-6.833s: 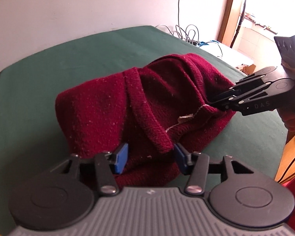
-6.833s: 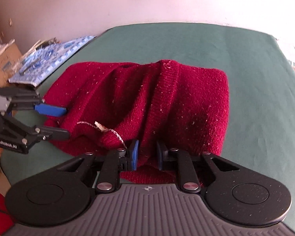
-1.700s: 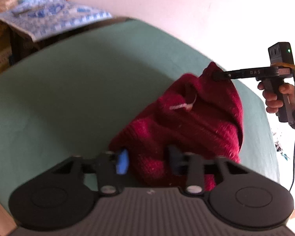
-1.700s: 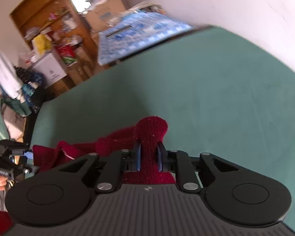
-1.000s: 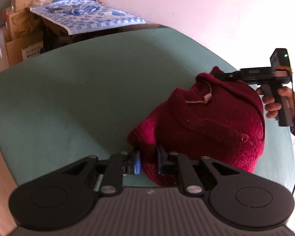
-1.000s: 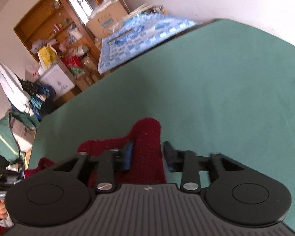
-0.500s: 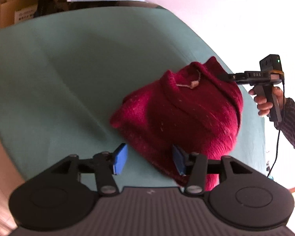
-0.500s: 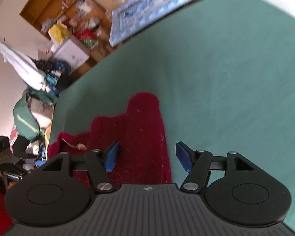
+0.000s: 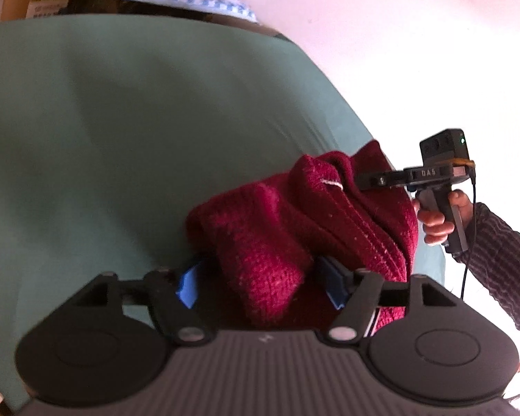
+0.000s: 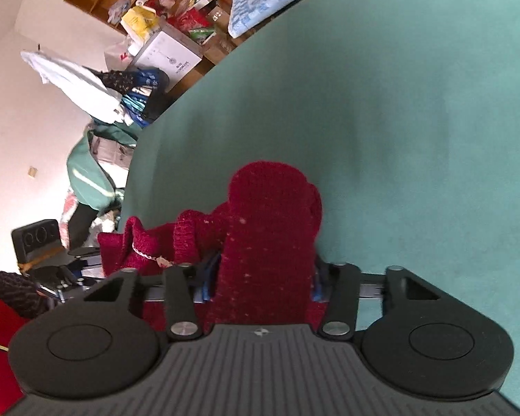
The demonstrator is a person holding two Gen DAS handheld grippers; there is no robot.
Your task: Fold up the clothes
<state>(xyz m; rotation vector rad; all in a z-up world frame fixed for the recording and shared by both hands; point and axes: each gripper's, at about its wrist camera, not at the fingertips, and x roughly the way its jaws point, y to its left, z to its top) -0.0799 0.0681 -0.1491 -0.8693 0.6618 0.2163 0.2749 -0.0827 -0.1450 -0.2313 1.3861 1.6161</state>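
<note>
Red sweater (image 9: 287, 239) bunched on green table (image 9: 128, 131)

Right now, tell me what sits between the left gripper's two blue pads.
A fold of the dark red knitted sweater, seen in the left wrist view; the left gripper is opening.

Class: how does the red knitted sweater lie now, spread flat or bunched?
Bunched: the red knitted sweater sits in a humped heap of thick folds on the green tabletop.

"DAS" on the right tongs (image 9: 381, 180)
</note>
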